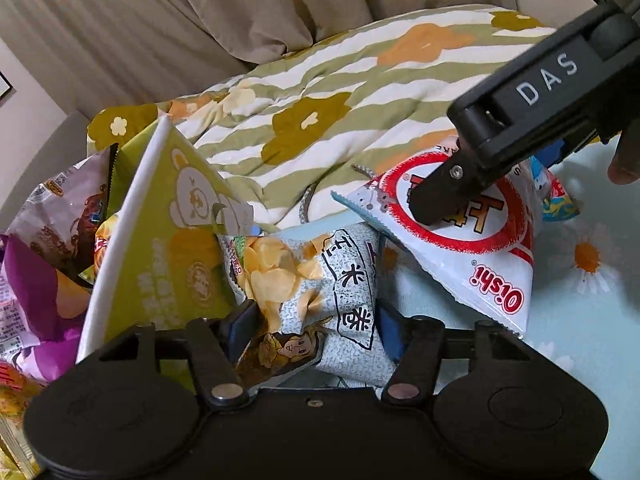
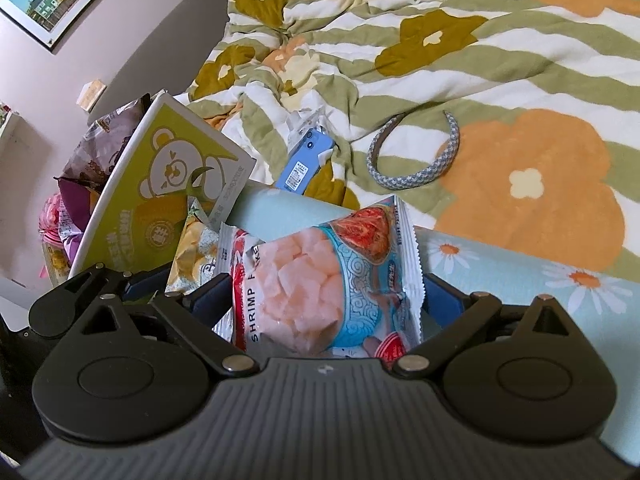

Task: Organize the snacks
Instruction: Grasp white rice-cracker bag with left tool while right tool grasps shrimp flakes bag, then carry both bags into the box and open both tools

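Observation:
My left gripper [image 1: 316, 332] is shut on a pale blue chip bag [image 1: 304, 272] printed with yellow crisps, its blue pads pressing on both sides. The bag leans against a green carton with a bear print [image 1: 160, 240], which holds several other snack bags [image 1: 48, 232]. My right gripper [image 2: 328, 300] is shut on a white and red Oishi shrimp snack bag [image 2: 304, 288]. In the left wrist view, a black finger [image 1: 436, 196] of the right gripper lies across that Oishi bag [image 1: 480, 264], just right of the chip bag. The green carton [image 2: 160, 200] stands left of both grippers.
Everything rests on a bed with a pale blue daisy sheet [image 2: 520, 272] and a rumpled green-striped floral quilt [image 2: 480, 80]. A grey headband [image 2: 416, 160] and a blue phone [image 2: 300, 164] lie on the quilt. A fingertip [image 1: 624, 168] shows at the right edge. Curtains [image 1: 120, 20] hang behind.

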`<state>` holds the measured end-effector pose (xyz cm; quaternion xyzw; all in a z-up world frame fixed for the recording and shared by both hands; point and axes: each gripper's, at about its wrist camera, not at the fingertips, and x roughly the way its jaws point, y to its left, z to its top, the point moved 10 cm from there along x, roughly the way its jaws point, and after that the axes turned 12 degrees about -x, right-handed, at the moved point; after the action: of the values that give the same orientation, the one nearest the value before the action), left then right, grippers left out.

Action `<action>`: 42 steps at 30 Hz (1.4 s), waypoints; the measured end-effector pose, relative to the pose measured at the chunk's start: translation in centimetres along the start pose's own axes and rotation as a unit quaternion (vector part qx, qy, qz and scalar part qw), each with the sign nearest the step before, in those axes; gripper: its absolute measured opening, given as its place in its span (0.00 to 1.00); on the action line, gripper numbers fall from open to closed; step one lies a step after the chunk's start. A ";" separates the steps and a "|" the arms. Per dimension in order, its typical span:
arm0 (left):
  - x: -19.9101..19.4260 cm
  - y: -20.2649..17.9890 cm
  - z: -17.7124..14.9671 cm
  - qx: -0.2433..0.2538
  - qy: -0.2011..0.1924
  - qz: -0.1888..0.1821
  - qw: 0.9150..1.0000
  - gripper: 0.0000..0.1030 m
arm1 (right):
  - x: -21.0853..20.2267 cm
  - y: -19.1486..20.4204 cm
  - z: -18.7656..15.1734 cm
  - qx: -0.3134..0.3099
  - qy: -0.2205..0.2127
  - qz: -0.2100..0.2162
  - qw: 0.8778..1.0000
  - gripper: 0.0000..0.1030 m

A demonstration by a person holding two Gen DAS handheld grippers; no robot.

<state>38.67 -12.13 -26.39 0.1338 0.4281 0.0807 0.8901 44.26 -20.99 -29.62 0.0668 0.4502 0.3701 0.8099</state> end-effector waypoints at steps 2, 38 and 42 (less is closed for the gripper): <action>-0.2 0.0 -0.1 -0.001 -0.002 -0.002 1.000 0.63 | -0.3 -0.1 -0.1 0.003 -0.003 -0.005 1.000 1.00; -19.7 11.5 3.7 -0.084 -0.162 -0.075 0.980 0.58 | -17.5 15.7 3.3 -0.019 -0.190 -0.106 0.976 0.89; -20.1 16.2 4.3 -0.091 -0.169 -0.076 0.978 0.58 | -16.5 19.6 4.4 -0.020 -0.208 -0.120 0.970 0.89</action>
<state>29.10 -2.59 -3.97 0.0312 0.2713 0.0281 0.9616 31.84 -16.82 -7.11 0.0715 0.2691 0.2568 0.9255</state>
